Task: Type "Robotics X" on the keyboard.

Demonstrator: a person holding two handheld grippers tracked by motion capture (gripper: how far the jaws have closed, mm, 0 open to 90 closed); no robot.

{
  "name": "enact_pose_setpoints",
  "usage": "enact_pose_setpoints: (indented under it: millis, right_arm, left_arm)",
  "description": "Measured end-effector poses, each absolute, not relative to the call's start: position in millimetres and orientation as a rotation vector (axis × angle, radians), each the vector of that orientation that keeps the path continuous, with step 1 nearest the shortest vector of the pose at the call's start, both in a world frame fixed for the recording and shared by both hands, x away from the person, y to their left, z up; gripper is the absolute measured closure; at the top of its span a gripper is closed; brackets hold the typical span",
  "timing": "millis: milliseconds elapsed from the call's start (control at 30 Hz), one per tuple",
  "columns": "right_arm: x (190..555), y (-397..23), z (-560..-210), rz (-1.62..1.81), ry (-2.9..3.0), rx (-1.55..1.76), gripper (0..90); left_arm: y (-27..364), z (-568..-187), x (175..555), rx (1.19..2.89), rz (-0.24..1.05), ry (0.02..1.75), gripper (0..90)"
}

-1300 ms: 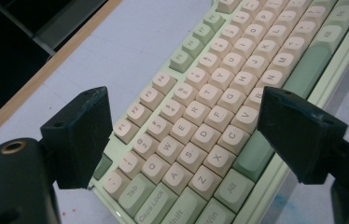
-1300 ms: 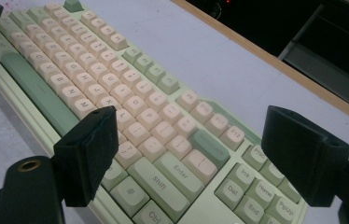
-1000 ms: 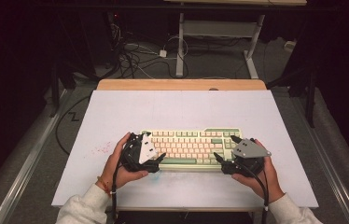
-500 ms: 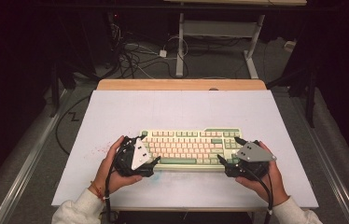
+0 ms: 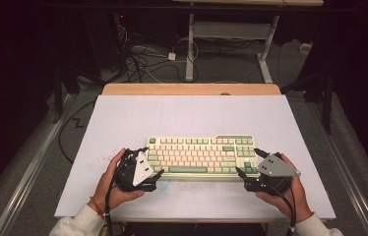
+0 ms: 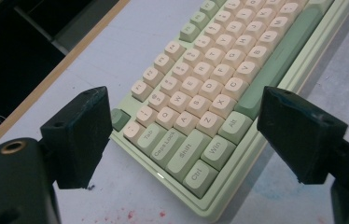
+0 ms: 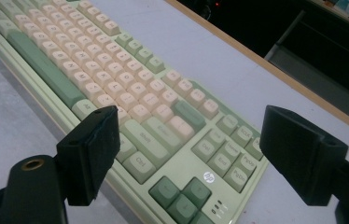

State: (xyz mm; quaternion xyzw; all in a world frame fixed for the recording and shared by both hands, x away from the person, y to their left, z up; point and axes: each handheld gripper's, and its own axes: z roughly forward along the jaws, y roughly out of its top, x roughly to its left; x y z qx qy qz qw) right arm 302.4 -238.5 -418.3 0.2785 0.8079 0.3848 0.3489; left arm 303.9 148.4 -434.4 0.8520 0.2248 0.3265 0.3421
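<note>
1. Since a second ago you have drawn both hands back toward yourself and a little outward: the left hand-held gripper [image 5: 153, 174] now sits off the keyboard's left end, and the right hand-held gripper [image 5: 241, 173] sits at its near right corner. The keyboard [image 5: 201, 156] itself lies where it lay.
2. Your left hand-held gripper is released, jaws spread wide. In the left gripper view [image 6: 182, 140] they straddle the keyboard's [image 6: 219, 88] left near corner, around the Ctrl and Caps Lock keys, without touching it.
3. Your right hand-held gripper is likewise released. In the right gripper view [image 7: 189, 156] its jaws stand wide on either side of the keyboard's [image 7: 130, 98] right end, above the arrow keys.
4. The keyboard lies flat on the white tabletop [image 5: 187, 115], in its near half and roughly centred between your hands. Its long axis runs left to right, parallel to the tabletop's near edge.
5. Its green space bar row faces you and the function row faces away, so the keys read upright from your side.
6. Faint red specks [image 6: 130, 215] mark the tabletop just beside the keyboard's left near corner.
</note>
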Motion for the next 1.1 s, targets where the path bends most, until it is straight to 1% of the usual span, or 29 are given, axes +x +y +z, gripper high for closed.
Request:
enact_pose_setpoints:
  millis: [467,1100]
  right_arm:
    - [291.5,-252.0,-423.8,0.979,2.079,0.738,20.1]
    - [283.9,-276.1,-435.6,0.975,2.053,0.806,19.5]
  left_arm:
    - [161.3,-443.6,297.5,2.230,0.859,0.593,16.6]
    - [179.2,-461.4,294.2,2.263,0.820,0.662,16.6]
